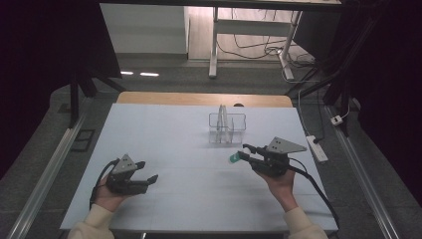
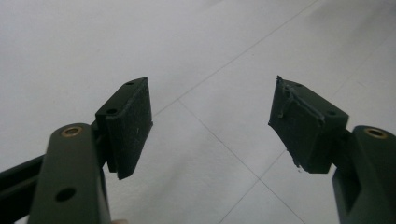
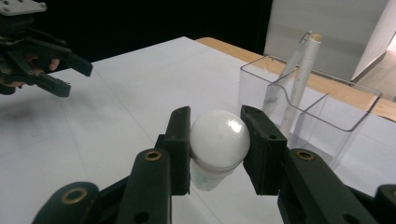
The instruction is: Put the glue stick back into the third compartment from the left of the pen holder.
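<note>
**Bulb held in my right tongs, left tongs wide and bare**

My right tongs (image 3: pixel 215 140) grip a white bulb (image 3: pixel 218 140), one pad pressed on each side of its round globe, its pale base pointing down toward the table (image 3: pixel 140 84). From above, the bulb (image 1: pixel 235 158) sticks out at 9 o'clock from the right tongs (image 1: pixel 245 152), lifted clear of the white tabletop (image 1: pixel 174 129) near its right half. My left tongs (image 1: pixel 149 172) sit well apart at 8 o'clock from the bulb, low over the table's near left part; their jaws stand wide with nothing between the pads (image 2: pixel 135 121), only bare table (image 2: pixel 196 56) behind them.

A clear holder (image 3: pixel 303 107) with a divider stands at 2 o'clock from the bulb, just beyond the right tongs. Two pale pens (image 3: pixel 299 79) lean upright in its far compartment; the near compartment looks bare. From above, the holder (image 1: pixel 227 128) sits at 11 o'clock from the right tongs.

The bulb's base is partly covered by the jaws, and its greenish tint from above is too small to read. The pens' lower ends blur behind the clear walls. My forearms are cut off at the bottom edge.
</note>
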`<state>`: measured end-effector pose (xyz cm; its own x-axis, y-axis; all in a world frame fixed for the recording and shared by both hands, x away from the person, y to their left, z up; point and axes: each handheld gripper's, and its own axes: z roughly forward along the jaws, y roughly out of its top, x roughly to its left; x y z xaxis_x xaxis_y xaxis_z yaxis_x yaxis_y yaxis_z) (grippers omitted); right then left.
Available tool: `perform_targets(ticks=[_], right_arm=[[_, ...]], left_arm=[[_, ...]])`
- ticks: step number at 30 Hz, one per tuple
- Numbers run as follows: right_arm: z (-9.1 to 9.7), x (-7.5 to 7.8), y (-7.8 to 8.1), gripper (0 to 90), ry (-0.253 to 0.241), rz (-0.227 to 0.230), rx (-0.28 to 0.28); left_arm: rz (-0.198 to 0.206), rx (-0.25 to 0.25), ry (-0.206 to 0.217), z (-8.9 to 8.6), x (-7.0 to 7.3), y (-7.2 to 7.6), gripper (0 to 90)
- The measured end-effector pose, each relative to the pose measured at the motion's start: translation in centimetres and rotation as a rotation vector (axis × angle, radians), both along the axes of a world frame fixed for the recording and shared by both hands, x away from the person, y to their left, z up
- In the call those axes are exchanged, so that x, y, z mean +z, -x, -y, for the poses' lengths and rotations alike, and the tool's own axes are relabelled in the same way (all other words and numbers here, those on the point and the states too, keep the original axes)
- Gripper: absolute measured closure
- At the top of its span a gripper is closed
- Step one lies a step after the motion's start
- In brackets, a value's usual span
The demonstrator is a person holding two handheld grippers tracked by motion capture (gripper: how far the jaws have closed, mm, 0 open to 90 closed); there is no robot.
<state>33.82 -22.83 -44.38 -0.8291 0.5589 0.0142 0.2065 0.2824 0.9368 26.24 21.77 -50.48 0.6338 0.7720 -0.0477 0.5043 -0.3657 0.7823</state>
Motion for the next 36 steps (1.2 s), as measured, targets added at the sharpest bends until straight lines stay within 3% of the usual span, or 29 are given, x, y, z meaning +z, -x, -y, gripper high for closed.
perform_targets(ticks=[13, 36], right_arm=[[0.2, 2.4, -1.6, 64.9, -0.016, 0.030, -0.035], [0.7, 4.5, -4.8, 64.9, 0.006, 0.038, -0.104]], left_arm=[[-0.007, -0.004, 0.001, 0.0, -0.1, -0.1, 30.1], [-0.023, -0.007, -0.006, 0.1, -0.3, -0.4, 29.6]])
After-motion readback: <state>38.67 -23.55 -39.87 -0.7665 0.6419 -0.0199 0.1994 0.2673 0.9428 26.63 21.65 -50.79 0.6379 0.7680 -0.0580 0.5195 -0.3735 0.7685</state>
